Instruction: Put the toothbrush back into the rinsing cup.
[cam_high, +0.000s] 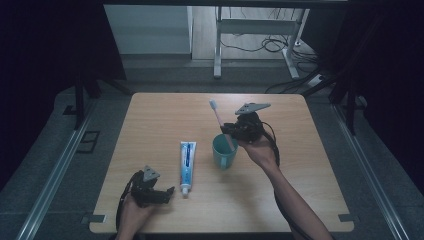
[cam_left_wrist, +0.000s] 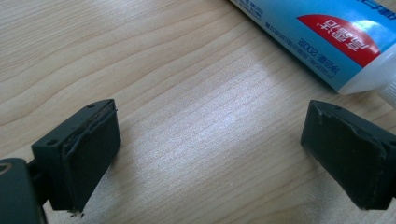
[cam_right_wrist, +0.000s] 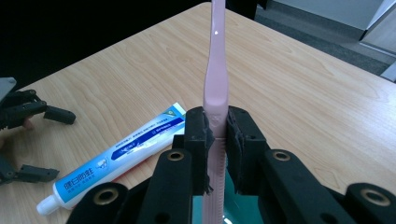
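Right now I am pinching the pink toothbrush mid-handle in my right gripper, bristles up, so its tail is dipping straight into the teal cup. My left gripper is resting with its 2 jaws spread beside the toothpaste tube, ready for it.

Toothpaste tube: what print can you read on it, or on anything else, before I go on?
"200" with a unit after it, seen upside down in the left gripper view: on the toothpaste tube, in the small blue line along its edge.
White characters on the tube's red patch: large, but upside down; not read with confidence.
White characters on the tube's blue band, right gripper view: too blurred.
Toothbrush, cup, table: no print seen.
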